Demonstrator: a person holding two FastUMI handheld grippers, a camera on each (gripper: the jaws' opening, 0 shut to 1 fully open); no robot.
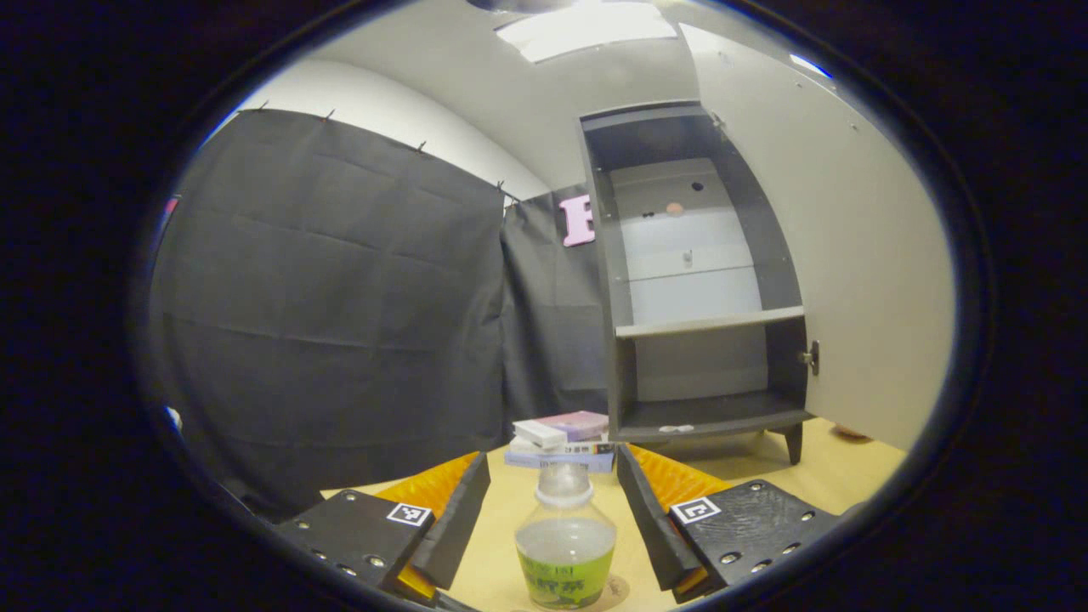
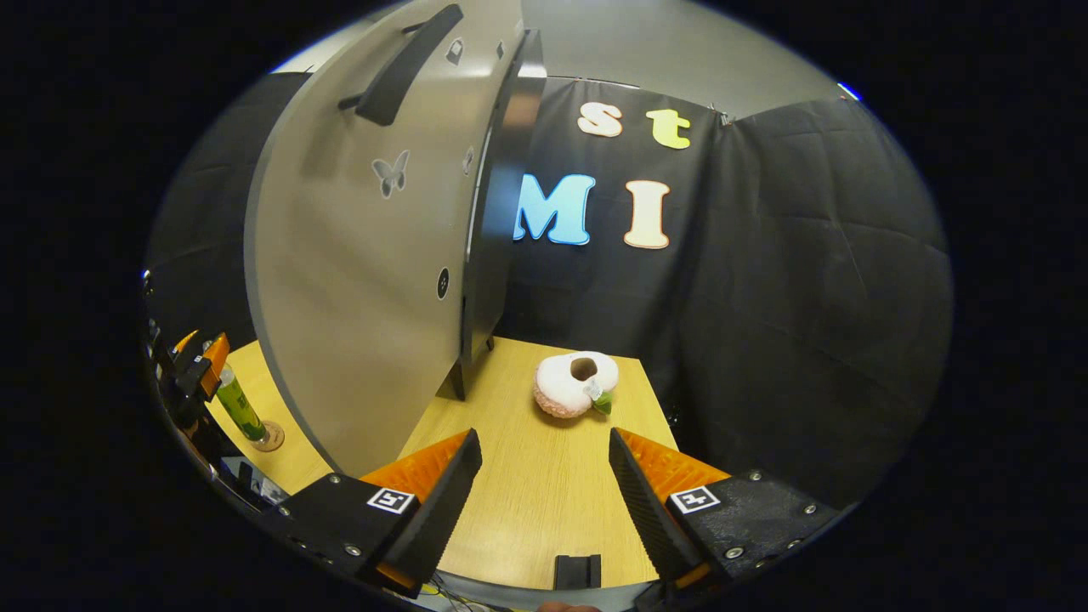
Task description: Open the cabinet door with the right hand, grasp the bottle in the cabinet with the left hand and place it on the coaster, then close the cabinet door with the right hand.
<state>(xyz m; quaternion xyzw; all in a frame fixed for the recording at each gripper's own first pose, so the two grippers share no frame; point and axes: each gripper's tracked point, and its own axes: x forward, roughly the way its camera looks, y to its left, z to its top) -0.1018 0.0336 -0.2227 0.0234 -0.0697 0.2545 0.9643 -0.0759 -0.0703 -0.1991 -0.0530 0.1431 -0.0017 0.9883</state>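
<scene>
Two grippers, both with fingers spread apart and gripping nothing: the left gripper (image 1: pixel 552 476) flanks the bottle (image 1: pixel 565 548) without touching it, and the right gripper (image 2: pixel 544 463) hangs over bare table (image 2: pixel 544 510) facing a pink doughnut-shaped plush (image 2: pixel 576 384). One bottle, clear with a green label, stands upright on the round coaster (image 1: pixel 625 588) on the wooden table, in front of a small stack of books (image 1: pixel 563 440). One cabinet (image 1: pixel 701 280), shelves bare, its door (image 2: pixel 374 255) swung wide open, the dark handle (image 2: pixel 406 64) on its outer face.
</scene>
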